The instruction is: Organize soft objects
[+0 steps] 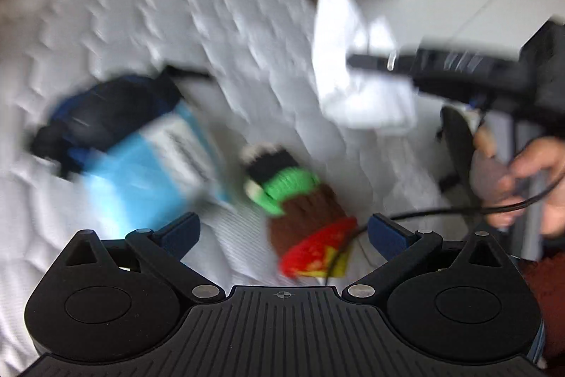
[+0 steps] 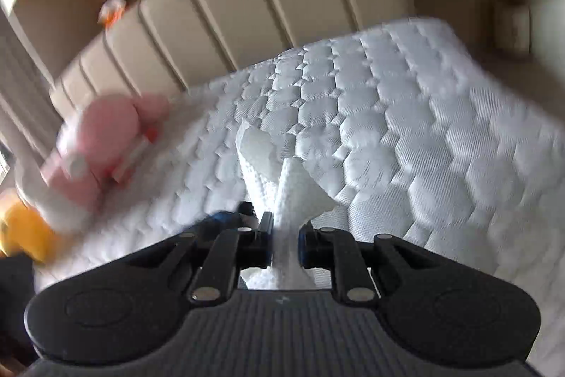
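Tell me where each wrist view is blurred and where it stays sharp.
Left wrist view: heavy motion smear over the mattress, the blue packet and the knitted toy; only the left tongs look crisp. Right wrist view: the pink plush at the left edge is streaked, while the quilting, the white paper towel and the right tongs stay fairly sharp. Both bend straight lines, fisheye style.

On the mattress (image 1: 148, 6) a pouch (image 1: 106, 115) lay at the left with a packet (image 1: 148, 172) partly on it, and a knitted toy (image 1: 296, 200) lay right of the packet. A paper towel (image 1: 353, 66) hung above the mattress, right of the toy, pinched in the right gripper (image 2: 285, 235). A plush toy (image 2: 102, 143) sat at the mattress's left edge before the headboard (image 2: 219, 16).
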A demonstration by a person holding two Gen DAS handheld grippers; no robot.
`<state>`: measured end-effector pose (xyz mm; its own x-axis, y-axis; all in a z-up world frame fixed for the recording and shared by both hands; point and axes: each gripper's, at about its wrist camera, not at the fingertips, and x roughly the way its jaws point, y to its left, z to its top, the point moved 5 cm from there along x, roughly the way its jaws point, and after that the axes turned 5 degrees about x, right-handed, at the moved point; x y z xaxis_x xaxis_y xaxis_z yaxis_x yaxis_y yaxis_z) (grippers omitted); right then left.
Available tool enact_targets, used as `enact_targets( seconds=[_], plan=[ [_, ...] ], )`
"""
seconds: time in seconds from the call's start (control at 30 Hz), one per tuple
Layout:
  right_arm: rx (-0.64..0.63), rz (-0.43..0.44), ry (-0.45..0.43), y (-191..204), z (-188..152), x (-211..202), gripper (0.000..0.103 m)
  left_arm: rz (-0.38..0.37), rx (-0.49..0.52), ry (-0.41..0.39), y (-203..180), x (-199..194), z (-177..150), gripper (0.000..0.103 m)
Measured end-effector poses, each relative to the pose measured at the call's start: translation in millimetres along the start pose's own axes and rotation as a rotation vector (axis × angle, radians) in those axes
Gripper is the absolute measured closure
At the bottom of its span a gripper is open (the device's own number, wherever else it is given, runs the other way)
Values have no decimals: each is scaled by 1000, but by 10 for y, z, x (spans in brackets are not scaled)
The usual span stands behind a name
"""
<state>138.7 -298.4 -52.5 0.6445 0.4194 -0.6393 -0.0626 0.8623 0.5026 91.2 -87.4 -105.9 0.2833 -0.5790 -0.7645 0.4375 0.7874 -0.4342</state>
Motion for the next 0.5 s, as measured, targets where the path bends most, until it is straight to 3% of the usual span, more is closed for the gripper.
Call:
enact_targets(
  seconds=[0.13, 0.2, 0.3, 0.33, 0.37, 0.4, 0.5],
  plan=[
    [-38, 24, -47, 4, 58, -100, 84, 74, 34, 128, -181, 608, 7, 0],
    [-45, 45, -38, 6, 37, -78, 84, 49, 38, 113, -272, 761, 9, 0],
    [-40, 61, -32, 35, 36, -42, 84, 80, 83, 34, -357, 770, 7, 1],
    [-41, 64, -35, 38, 37, -43, 84, 78, 81, 16, -340, 740, 0, 10],
    [-43, 67, -39, 48, 41, -39, 84, 49, 63, 3, -306, 701, -3, 26],
    [-46, 71, -41, 66, 45, -58, 84, 3, 33, -3, -233, 680, 22, 28],
    [-65, 72, -35, 108, 21, -45, 84, 15, 18, -23, -55, 480, 21, 28]
  ],
)
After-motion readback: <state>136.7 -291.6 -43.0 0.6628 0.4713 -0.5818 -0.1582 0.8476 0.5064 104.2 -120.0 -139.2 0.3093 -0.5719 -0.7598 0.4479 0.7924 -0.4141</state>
